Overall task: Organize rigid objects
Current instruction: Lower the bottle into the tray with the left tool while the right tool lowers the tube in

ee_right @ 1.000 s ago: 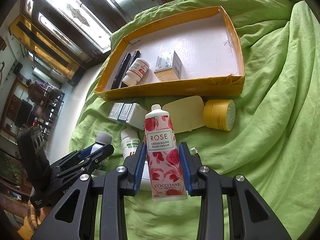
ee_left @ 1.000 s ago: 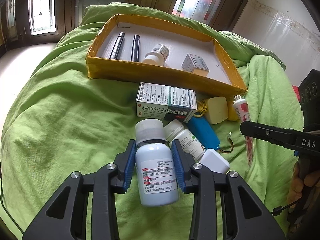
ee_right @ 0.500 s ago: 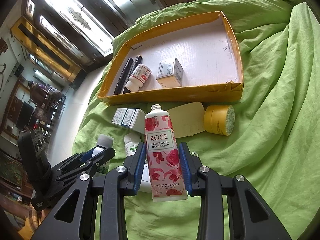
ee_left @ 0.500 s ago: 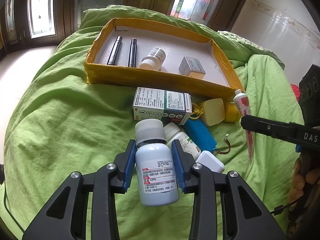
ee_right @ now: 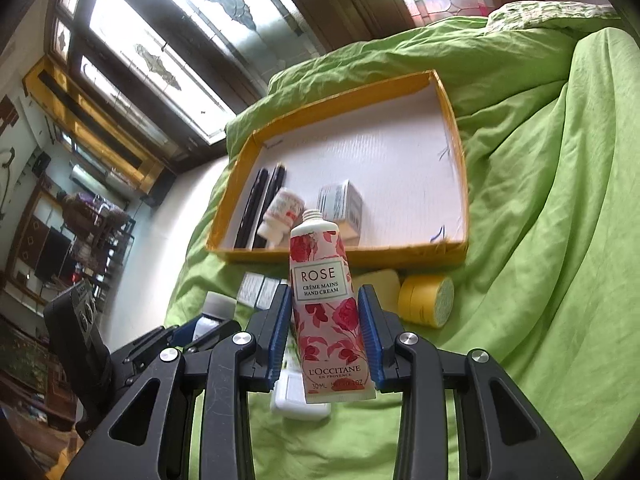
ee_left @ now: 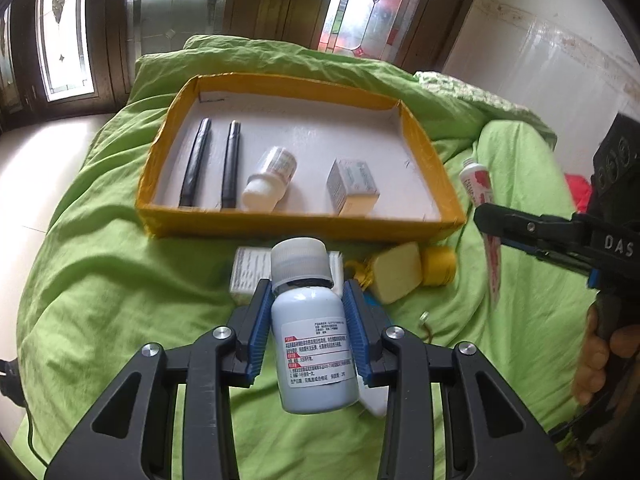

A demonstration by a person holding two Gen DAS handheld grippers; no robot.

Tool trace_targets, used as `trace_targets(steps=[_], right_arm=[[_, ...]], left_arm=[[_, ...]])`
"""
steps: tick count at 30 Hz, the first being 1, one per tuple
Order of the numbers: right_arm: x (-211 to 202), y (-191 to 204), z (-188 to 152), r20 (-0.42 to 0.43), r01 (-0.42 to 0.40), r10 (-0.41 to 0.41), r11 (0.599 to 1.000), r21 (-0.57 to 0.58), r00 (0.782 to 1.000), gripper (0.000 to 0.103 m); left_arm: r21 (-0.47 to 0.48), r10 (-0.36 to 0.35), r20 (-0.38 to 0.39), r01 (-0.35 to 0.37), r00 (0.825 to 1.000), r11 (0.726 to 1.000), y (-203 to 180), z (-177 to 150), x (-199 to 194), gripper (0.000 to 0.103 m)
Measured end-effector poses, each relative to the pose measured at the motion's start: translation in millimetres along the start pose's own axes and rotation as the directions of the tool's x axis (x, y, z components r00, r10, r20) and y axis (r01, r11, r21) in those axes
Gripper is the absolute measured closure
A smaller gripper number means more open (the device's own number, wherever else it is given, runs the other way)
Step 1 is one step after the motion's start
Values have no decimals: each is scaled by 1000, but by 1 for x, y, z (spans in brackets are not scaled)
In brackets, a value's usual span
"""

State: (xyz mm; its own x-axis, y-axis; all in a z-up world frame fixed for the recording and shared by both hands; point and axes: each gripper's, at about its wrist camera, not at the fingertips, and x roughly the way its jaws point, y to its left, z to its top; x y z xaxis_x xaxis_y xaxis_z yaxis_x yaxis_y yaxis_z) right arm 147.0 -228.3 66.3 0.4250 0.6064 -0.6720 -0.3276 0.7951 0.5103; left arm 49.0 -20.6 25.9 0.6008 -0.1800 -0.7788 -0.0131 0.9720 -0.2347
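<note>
Your left gripper (ee_left: 307, 332) is clamped on the pale blue bottle (ee_left: 314, 344), white cap up, while your right gripper (ee_right: 325, 336) squeezes the rose hand-cream tube (ee_right: 326, 312), nozzle pointing forward. Both loads hang clear of the green bedspread (ee_left: 100, 280), with the yellow-walled tray (ee_left: 304, 226) ahead of and below each set of fingertips.

To land them well, carry each item over the tray's near wall before lowering, so neither the bottle's base nor the tube's crimped end clips the cardboard rim. Aim for the bare white floor at the right of the tray, ahead of your right gripper; that stretch looks roomiest. Lay the bottle down rather than standing it, as the soft bedding under the tray probably makes it unsteady.

The tray already holds two dark pens (ee_left: 214, 164) side by side at its left, a small white bottle (ee_left: 270, 180) lying on its side next to them, and a small carton (ee_left: 354, 186) further right. Loose items, including a yellow jar (ee_right: 426, 300), wait just before the near wall.
</note>
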Motion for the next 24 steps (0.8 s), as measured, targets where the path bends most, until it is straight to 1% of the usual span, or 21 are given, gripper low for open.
trace_targets(steps=[5, 8, 11, 15, 21, 22, 24], right_arm=[[3, -7, 26, 34, -8, 7, 999, 39, 999, 73], [10, -12, 42, 51, -15, 12, 997, 70, 999, 73], [17, -16, 53, 71, -17, 11, 995, 97, 997, 73], [27, -25, 62, 78, 11, -20, 993, 114, 997, 73], [53, -34, 74, 55, 46, -52, 993, 112, 997, 73], [57, -34, 75, 50, 49, -55, 993, 110, 997, 73], [66, -37, 77, 37, 57, -61, 992, 109, 997, 73]], left_arm=[[-2, -42, 3, 42, 999, 999, -9, 38, 10, 70], [14, -35, 2, 35, 999, 999, -13, 58, 23, 70], [5, -23, -14, 23, 1000, 1000, -11, 75, 46, 70], [3, -5, -31, 5, 999, 1000, -7, 85, 71, 70], [45, 18, -54, -16, 998, 999, -15, 93, 102, 70], [51, 20, -58, -17, 998, 999, -16, 93, 105, 70], [49, 0, -49, 3, 999, 999, -20, 95, 110, 70]])
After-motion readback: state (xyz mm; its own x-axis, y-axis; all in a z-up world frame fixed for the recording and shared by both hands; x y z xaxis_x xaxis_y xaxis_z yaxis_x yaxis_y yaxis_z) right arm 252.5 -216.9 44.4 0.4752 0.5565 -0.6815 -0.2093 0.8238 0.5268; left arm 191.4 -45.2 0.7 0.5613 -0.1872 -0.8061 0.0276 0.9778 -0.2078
